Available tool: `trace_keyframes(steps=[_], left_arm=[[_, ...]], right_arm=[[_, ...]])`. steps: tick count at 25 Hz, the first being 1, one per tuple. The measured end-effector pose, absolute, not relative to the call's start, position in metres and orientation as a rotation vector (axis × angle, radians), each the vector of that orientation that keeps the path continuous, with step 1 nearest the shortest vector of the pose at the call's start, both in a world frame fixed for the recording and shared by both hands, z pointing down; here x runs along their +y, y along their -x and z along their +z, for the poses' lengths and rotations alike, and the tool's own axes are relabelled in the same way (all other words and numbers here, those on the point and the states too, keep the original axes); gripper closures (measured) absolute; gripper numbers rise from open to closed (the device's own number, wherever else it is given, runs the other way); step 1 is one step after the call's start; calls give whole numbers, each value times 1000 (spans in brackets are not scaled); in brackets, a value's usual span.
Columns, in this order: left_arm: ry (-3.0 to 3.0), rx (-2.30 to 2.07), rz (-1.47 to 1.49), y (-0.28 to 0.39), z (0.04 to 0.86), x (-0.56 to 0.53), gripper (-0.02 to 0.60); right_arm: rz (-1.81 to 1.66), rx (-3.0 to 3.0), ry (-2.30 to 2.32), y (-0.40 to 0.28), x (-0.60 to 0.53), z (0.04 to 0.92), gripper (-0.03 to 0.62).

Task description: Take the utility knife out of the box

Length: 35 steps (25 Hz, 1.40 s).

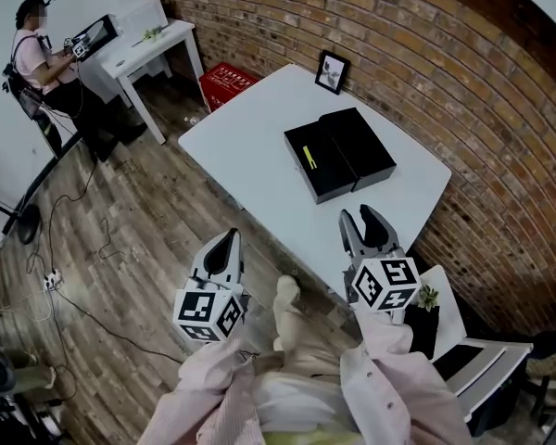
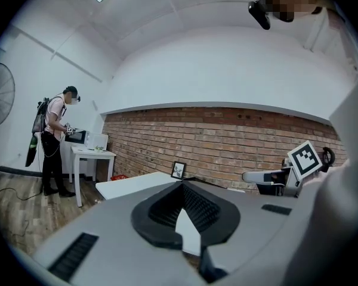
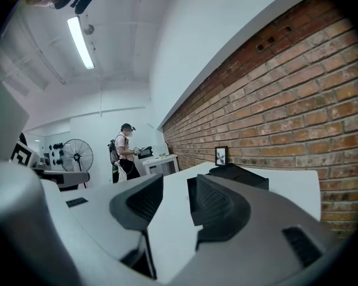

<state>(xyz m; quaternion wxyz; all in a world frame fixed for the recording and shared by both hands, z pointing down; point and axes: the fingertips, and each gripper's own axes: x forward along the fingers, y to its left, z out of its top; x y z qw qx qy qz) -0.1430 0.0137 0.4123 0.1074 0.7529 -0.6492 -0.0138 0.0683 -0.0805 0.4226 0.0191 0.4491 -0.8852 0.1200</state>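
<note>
On the white table an open black box lies with its two halves side by side, near a small frame. The yellow knife rests in the left half, close to its outer edge. Its long axis runs along that edge, one end toward the brick wall and the other toward the person; which end is the blade is too small to tell. The left claw is held short of the table, its tips closed together on nothing. The right claw hangs over the near table edge, jaws apart and empty, well apart from the box
</note>
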Motion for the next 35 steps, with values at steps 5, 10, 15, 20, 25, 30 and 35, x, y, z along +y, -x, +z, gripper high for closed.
trace_keyframes(steps=[5, 10, 15, 20, 25, 30, 35], left_arm=[[-2225, -1898, -39, 155, 414, -22, 589], [-2234, -1852, -26, 161, 420, -64, 589], [-2223, -1812, -10, 166, 428, -105, 589], [-2190, -1796, 6, 178, 437, -136, 589], [-2171, -1757, 37, 183, 450, -169, 589], [-2161, -1692, 75, 177, 466, -196, 589], [-2145, -1645, 97, 171, 479, -216, 589]], right_arm=[[403, -2727, -1405, -58, -113, 430, 436], [432, -2698, -1388, -40, -146, 438, 436], [461, -2658, -1369, -30, -182, 448, 436], [472, -2615, -1332, -15, -214, 461, 436], [490, -2575, -1278, 0, -240, 474, 436], [578, -2517, -1206, 8, -259, 496, 436], [622, -2480, -1129, 19, -271, 511, 436]])
